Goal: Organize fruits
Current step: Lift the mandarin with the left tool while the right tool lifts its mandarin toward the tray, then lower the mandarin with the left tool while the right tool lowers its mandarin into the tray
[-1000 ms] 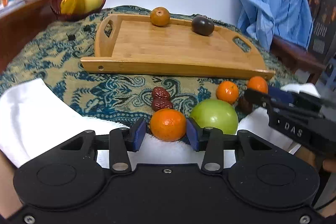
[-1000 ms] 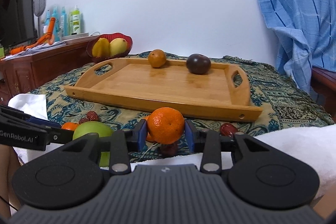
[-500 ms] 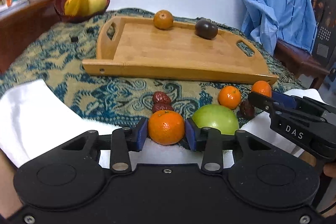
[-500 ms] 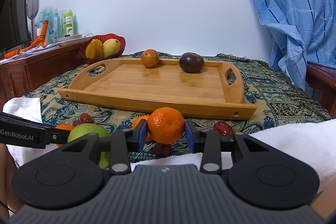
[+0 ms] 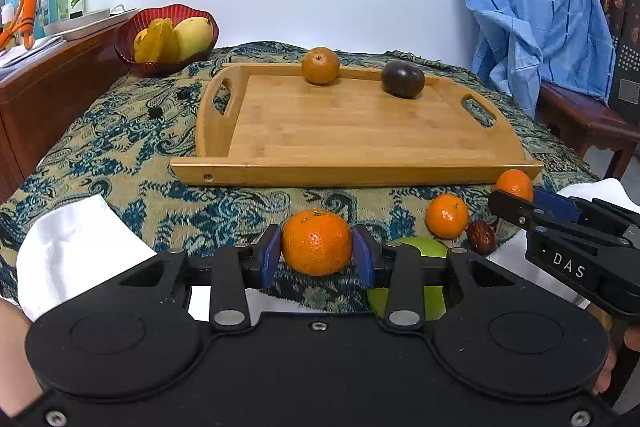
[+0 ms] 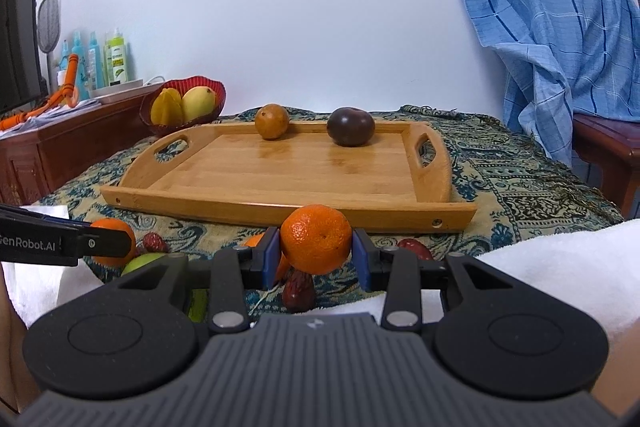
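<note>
My left gripper (image 5: 316,255) is shut on an orange tangerine (image 5: 316,241), held just above the patterned cloth in front of the wooden tray (image 5: 352,175). My right gripper (image 6: 316,259) is shut on a second tangerine (image 6: 316,238), also short of the tray (image 6: 280,205). At the tray's far edge rest a brownish-orange fruit (image 5: 320,65) and a dark purple fruit (image 5: 402,79). On the cloth between the grippers lie a green apple (image 5: 420,247), half hidden behind my left fingers, a loose tangerine (image 5: 446,216) and a red date (image 5: 482,235).
A red bowl (image 5: 160,65) with yellow fruit stands at the back left beside a wooden cabinet (image 5: 48,95). White towels (image 5: 72,247) lie at the near edge on both sides. A chair draped in blue cloth (image 5: 532,11) stands at the right. More dates (image 6: 298,287) lie under my right gripper.
The left jaws closed onto the tangerine and lifted it slightly off the towel, with the view tilting up. The right gripper kept its tangerine and stayed in place.
</note>
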